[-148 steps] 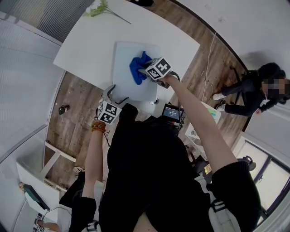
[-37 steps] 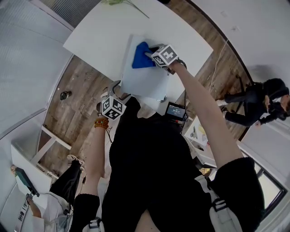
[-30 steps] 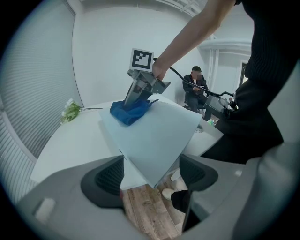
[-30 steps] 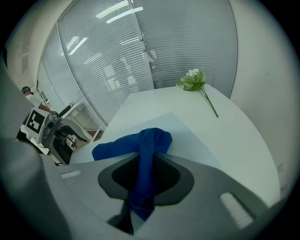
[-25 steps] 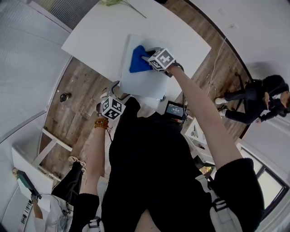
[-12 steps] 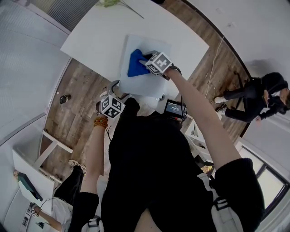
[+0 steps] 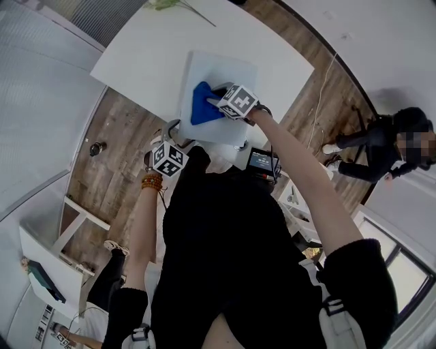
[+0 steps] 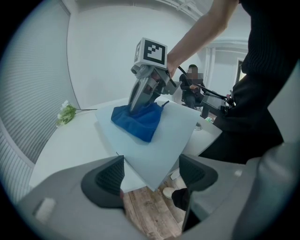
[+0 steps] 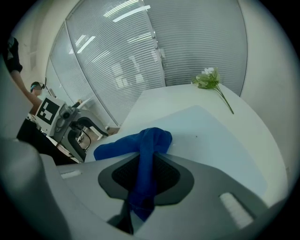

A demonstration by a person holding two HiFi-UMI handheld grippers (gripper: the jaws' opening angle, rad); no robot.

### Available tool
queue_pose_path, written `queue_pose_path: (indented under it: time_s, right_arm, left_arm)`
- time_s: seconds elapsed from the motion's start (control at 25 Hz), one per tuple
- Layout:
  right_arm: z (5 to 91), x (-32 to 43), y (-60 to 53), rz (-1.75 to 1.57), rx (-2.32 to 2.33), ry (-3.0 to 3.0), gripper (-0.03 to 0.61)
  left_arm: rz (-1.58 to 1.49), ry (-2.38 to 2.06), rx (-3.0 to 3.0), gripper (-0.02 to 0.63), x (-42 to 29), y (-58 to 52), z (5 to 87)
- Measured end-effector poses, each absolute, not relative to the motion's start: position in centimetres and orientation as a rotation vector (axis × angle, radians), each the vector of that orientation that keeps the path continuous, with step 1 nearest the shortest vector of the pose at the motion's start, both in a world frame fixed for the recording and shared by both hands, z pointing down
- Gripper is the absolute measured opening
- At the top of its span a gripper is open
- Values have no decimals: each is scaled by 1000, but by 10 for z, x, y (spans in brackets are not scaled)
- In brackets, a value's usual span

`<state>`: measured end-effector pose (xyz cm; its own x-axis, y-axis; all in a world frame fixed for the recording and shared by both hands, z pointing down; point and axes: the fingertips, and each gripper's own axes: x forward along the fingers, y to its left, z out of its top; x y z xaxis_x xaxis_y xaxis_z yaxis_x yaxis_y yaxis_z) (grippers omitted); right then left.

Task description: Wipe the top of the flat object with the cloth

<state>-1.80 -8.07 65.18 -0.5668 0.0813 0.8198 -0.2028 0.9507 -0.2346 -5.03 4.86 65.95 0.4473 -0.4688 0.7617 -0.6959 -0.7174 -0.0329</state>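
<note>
A pale flat board (image 7: 231, 78) (image 8: 176, 129) (image 9: 220, 140) lies on the white table (image 7: 150, 54), one corner hanging over the near edge. My right gripper (image 7: 214, 102) (image 9: 143, 187) is shut on a blue cloth (image 7: 201, 105) (image 8: 138, 122) (image 9: 147, 140) and presses it onto the board's left part. My left gripper (image 7: 174, 133) (image 8: 152, 176) stands open at the table's near edge, just off the board's near corner, with nothing between its fingers.
A sprig of white flowers (image 7: 174, 5) (image 8: 65, 114) (image 9: 211, 82) lies at the table's far side. A small screen (image 7: 261, 161) sits below the table's near edge. A person in black (image 7: 385, 146) sits on the floor to the right. Wood floor (image 7: 116, 157) surrounds the table.
My right gripper has dragged the blue cloth across the board from its far part toward the near left. The left gripper has stayed by the near edge.
</note>
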Motion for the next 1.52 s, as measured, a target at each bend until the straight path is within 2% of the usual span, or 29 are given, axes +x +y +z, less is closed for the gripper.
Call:
queue_pose_path:
  time_s: [1.36, 1.52]
  right_arm:
    - [651, -28, 59, 399, -289, -2101, 98]
    - [643, -27, 60, 397, -338, -2105, 98]
  left_arm:
    - [1121, -1058, 2355, 373, -49, 54, 668]
    - [1125, -1072, 2336, 357, -50, 57, 669]
